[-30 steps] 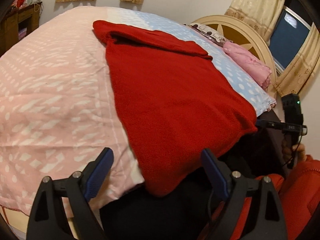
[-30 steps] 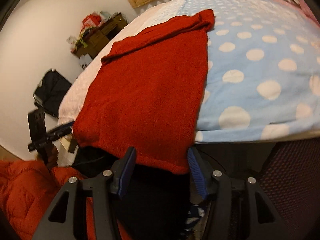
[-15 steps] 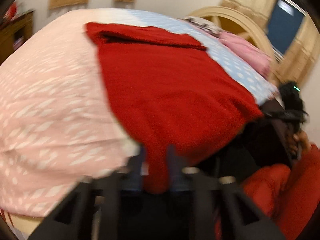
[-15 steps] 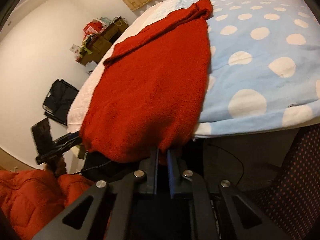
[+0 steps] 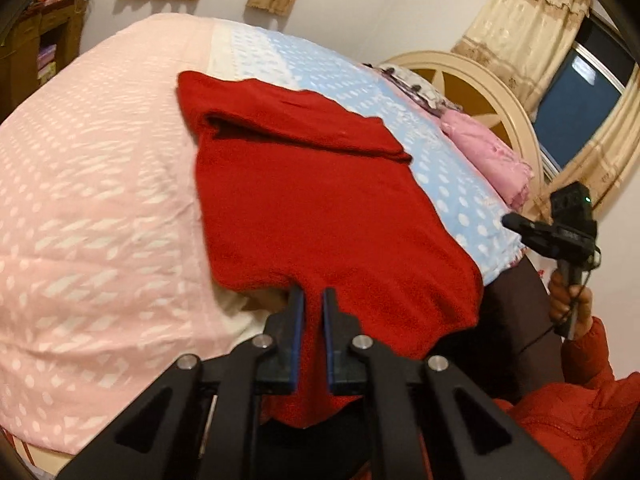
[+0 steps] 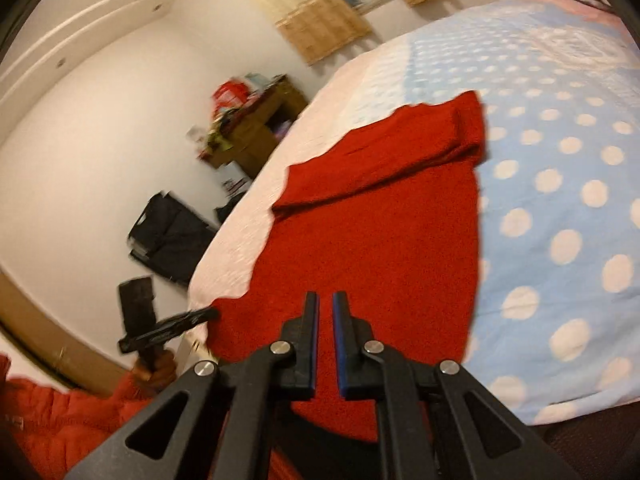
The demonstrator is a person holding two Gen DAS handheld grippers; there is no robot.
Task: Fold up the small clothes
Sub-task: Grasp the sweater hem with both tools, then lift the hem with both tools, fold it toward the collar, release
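I am pinching the fuzzy red sweater's [image 5: 320, 208] hem.
Both hand-held grippers, left [image 5: 311, 300] and right [image 6: 325, 302], are clamping it; it is lying lengthwise up the bed [image 5: 88, 184].

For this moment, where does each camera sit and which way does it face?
Left wrist: on the left hand-held gripper, looking down its fingers across the bed toward the headboard; it grips the red sweater hem; the right hand shows at right.
Right wrist: on the right hand-held gripper, facing across the bed toward a cluttered desk; the left hand shows at lower left.
Shared: sweater, bed, each other's gripper.
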